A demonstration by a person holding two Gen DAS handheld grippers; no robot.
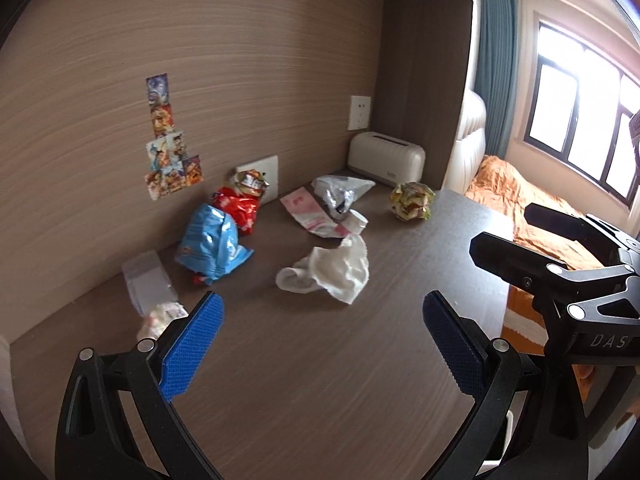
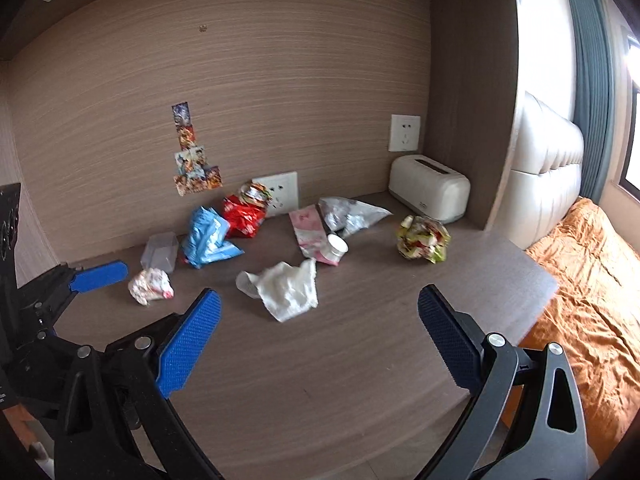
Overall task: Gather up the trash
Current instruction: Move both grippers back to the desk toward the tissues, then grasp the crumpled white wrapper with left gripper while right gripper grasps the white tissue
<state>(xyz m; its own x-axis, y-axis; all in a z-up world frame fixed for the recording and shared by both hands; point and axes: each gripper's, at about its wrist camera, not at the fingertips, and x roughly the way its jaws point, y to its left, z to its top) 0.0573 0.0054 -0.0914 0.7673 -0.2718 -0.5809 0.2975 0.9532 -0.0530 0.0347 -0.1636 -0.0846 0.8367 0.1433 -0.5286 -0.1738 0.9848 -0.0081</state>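
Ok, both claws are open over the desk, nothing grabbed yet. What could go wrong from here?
1. The white crumpled tissue is limp and flat; the right claw may pinch only a corner and drop it.
2. The yellow-green wrapper ball sits near the desk edge; a nudge might roll it off.
3. The left claw works close by, so the two could collide.

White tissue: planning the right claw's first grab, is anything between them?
Nothing visible. The open right claw faces the tissue across bare desk; the other wrappers lie beyond or left of it.
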